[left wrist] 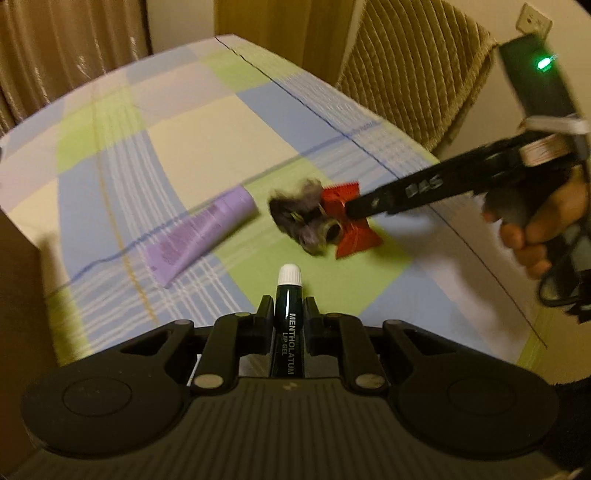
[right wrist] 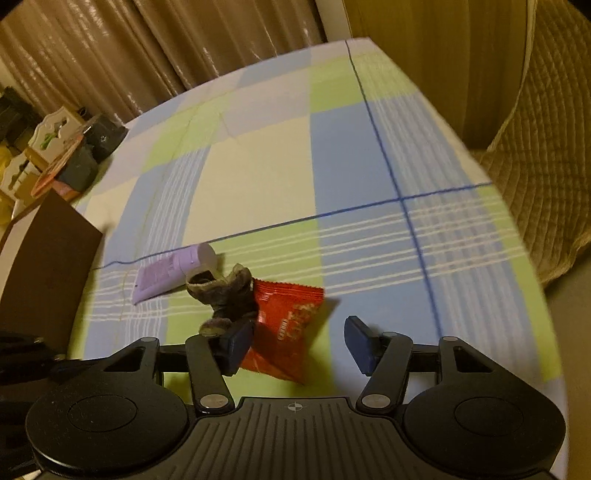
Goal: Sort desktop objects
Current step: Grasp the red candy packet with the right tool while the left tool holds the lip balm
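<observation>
Ahead of my grippers, on the tabletop point(right wrist: 258, 177), lie the purple tube point(left wrist: 201, 236), then the red packet point(right wrist: 284, 328), which my right gripper point(right wrist: 295, 343) straddles spread for pickup. My left gripper point(left wrist: 288, 314) clamps the lip gel point(left wrist: 288, 306) for carrying.

This looks like a room in a home, likely a bedroom or living room. The desk point(right wrist: 258, 177) is covered with a soft checked cloth in blue, green and cream. Long beige curtains point(right wrist: 166, 48) hang in folds behind it. A quilted tan cover point(right wrist: 546, 155) drapes over a piece of furniture beside the desk, and a wall socket point(left wrist: 533, 22) sits above it. Small household clutter, boxes and packets point(right wrist: 55, 155), crowds the far left corner under warm indoor light.
</observation>
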{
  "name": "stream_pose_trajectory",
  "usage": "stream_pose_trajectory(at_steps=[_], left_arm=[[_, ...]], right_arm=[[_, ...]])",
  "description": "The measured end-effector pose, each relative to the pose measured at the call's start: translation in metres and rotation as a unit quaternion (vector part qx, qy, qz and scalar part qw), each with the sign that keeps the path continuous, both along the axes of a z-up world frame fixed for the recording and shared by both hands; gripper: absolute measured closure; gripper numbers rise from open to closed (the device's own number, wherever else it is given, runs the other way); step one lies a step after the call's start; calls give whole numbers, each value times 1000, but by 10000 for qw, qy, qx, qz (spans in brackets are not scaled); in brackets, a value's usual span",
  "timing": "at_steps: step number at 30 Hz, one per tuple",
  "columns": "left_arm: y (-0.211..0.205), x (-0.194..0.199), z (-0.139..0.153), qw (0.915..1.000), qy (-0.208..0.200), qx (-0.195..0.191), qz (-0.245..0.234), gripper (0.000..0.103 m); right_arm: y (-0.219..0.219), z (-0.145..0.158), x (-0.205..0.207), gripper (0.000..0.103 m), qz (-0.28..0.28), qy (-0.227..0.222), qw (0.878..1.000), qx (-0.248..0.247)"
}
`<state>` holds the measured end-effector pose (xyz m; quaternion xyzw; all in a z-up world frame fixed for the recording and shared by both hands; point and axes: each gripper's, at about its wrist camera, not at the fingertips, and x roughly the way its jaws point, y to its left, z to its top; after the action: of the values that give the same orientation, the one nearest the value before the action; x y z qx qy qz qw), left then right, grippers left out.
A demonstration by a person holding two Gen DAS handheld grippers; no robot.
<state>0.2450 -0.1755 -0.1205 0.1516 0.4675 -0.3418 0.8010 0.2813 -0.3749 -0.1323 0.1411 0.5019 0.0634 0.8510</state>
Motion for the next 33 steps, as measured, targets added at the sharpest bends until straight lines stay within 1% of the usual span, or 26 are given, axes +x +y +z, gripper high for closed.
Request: stream_pose_trajectory(at_steps=[3, 4, 5, 7, 10, 13, 16, 19, 23, 26, 33], left_arm=[[7, 0, 7, 9999, -81, -22, 103, 90], [10, 0, 10, 9999, -104, -35, 132, 90], [12, -1, 12, 9998, -119, -53, 155, 90], [16, -1, 15, 9997, -136, -91, 190, 90], [22, -5, 22, 9994, -176, -179, 219, 90], [29, -8, 31, 9989, -241, -308, 257, 90], [38, -10, 45, 9979, -311, -482, 313, 90], [49, -12, 60, 9965, -432, -615, 378, 90], [69, -13, 80, 9942, -669, -667, 514, 90], [92, -16, 95, 9916, -865, -663, 691, 90], [159, -23, 121, 9837, -1200, -551, 1222, 90]], right_arm=[[7, -8, 5, 43, 21, 103, 9999, -115], [9, -9, 5, 48, 41, 77, 9998, -168], [11, -11, 5, 64, 63, 48, 9997, -225], [13, -11, 5, 77, 107, 51, 9991, -397], [11, -9, 2, 82, 97, 126, 9991, -386], [6, 3, -8, 82, 1, 71, 9995, -292], [6, 27, -17, 82, -54, -191, 9996, -203], [15, 55, -22, 82, 52, -509, 9986, -120], [42, 88, -25, 82, 427, -858, 9954, 33], [71, 104, -24, 82, 785, -1000, 9917, 162], [147, 127, -23, 82, 1551, -1201, 9797, 422]])
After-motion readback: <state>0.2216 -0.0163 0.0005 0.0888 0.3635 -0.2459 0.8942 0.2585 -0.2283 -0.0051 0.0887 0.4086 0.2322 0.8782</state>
